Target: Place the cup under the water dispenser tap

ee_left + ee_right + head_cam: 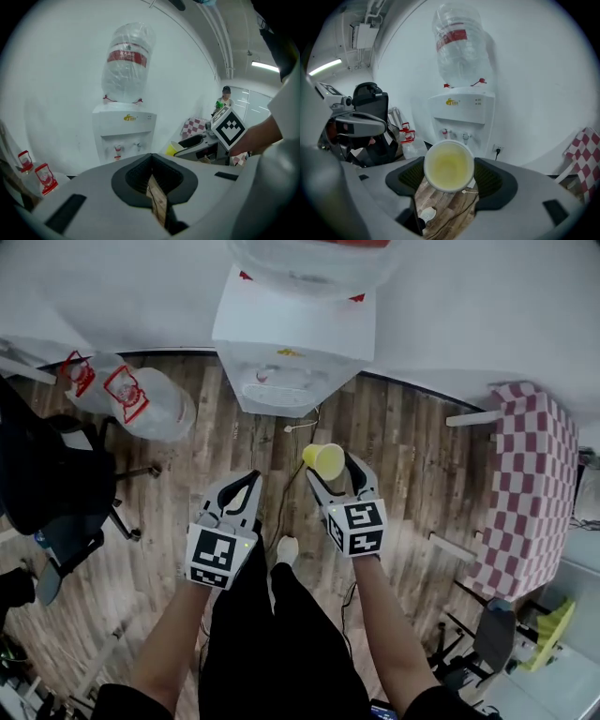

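Observation:
A yellow paper cup lies on its side between the jaws of my right gripper, which is shut on it. In the right gripper view the cup's open mouth faces the camera and it looks empty. The white water dispenser stands ahead against the wall, a short way beyond the cup. Its two taps show just above the cup's rim. My left gripper hangs left of the right one, shut with nothing in it. The right gripper with the cup shows at the right of the left gripper view.
An empty water bottle lies on the wooden floor left of the dispenser. A black office chair stands at the left. A table with a red-checked cloth is at the right. A white cable lies before the dispenser.

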`<control>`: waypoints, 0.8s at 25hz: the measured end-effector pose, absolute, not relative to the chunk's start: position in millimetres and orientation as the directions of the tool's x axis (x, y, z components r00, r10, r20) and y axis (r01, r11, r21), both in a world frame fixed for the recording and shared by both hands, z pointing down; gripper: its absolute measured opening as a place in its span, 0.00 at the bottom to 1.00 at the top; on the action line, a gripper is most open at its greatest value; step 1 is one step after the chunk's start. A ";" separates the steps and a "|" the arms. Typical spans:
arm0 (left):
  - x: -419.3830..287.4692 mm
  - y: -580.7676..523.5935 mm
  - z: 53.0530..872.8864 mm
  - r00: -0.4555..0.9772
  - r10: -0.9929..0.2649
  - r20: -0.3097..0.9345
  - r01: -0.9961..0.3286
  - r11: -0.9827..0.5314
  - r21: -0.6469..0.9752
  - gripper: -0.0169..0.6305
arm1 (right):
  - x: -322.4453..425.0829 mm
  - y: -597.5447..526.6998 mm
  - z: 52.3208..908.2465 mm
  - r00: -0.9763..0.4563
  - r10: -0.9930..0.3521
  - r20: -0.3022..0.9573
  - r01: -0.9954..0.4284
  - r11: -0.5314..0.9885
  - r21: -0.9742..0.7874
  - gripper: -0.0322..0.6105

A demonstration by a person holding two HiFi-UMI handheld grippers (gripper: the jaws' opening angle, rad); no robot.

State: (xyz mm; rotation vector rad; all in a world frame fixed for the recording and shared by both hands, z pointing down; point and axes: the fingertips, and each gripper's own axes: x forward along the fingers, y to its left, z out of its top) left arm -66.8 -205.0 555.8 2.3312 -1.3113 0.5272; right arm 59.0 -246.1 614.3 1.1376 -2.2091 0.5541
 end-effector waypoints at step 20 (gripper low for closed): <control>-95.3 -277.0 722.9 0.496 -0.667 0.556 -0.856 -0.483 0.185 0.05 | 31.1 -390.4 810.0 -0.358 -0.562 0.746 -0.824 0.566 0.031 0.58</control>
